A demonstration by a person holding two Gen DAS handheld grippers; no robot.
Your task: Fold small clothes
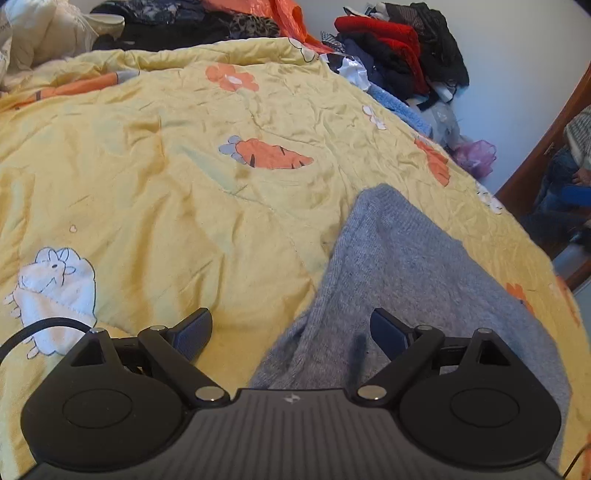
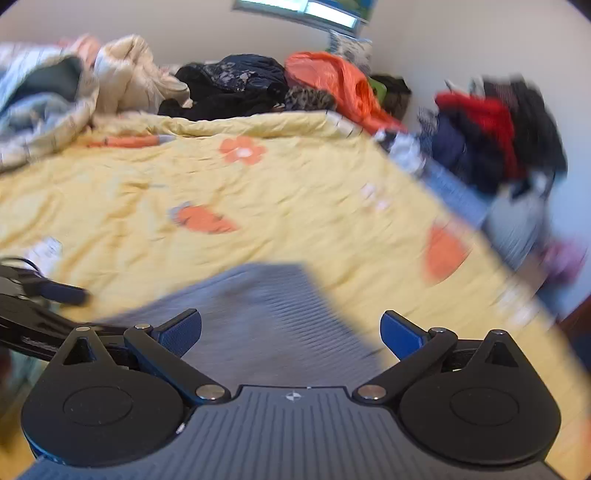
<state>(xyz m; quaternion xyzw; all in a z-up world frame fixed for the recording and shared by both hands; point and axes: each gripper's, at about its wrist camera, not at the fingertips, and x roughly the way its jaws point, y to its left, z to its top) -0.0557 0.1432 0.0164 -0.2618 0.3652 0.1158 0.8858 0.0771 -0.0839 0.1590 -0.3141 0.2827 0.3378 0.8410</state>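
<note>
A grey knitted garment [image 1: 402,273] lies flat on the yellow quilt [image 1: 166,177], its narrow end pointing away from me. My left gripper [image 1: 291,330] hovers over its near left part, jaws wide apart, nothing between the pads. In the blurred right wrist view the same grey garment [image 2: 273,310] lies below my right gripper [image 2: 291,330], which is open and empty, raised above the cloth. The left gripper's fingers [image 2: 62,291] show at that view's left edge, beside the garment.
Piles of clothes line the far side: black and orange items [image 1: 229,22], a red and dark heap [image 1: 391,44] at the right on a chair or stand. Cream bedding [image 2: 122,74] is bunched at the back left. The bed's right edge [image 1: 517,229] drops to the floor.
</note>
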